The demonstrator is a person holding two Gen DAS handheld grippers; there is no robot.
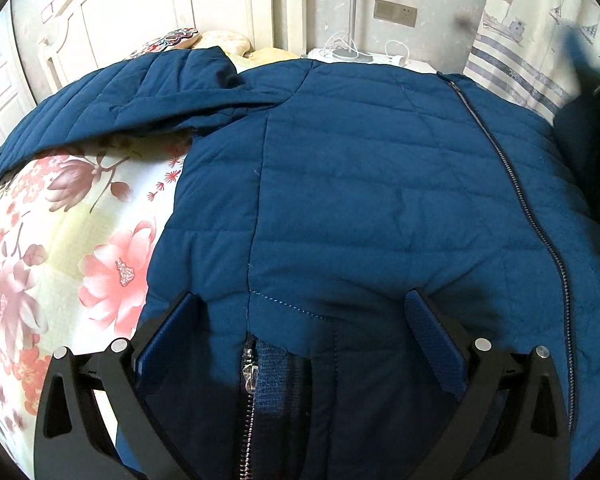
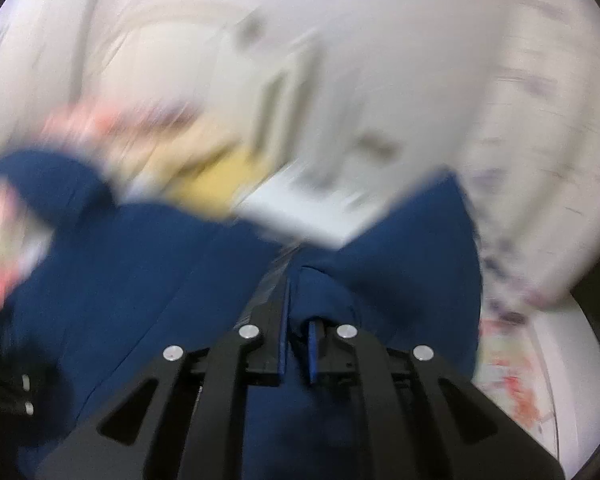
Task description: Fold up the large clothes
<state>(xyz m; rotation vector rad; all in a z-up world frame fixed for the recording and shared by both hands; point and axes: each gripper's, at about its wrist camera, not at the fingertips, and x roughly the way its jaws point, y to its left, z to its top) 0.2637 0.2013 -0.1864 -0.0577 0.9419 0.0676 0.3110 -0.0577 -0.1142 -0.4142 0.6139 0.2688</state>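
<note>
A large dark blue quilted jacket [image 1: 360, 184] lies spread on the floral bedsheet [image 1: 60, 240], one sleeve [image 1: 112, 108] stretched out to the left, its zipper [image 1: 512, 184] running down the right side. My left gripper [image 1: 304, 304] is open, its jaws wide apart over the jacket's near hem beside a second zipper end [image 1: 248, 368]. In the blurred right wrist view my right gripper [image 2: 298, 316] is shut on a fold of the blue jacket [image 2: 172, 280] and holds it lifted. A dark blurred shape [image 1: 588, 136] at the left wrist view's right edge is probably that raised part.
A white headboard [image 1: 148, 4] and pillows [image 1: 224, 42] stand at the bed's far end. A white nightstand [image 1: 364, 58] with a lamp pole and cables is behind the jacket. A striped curtain [image 1: 520, 40] hangs at the right.
</note>
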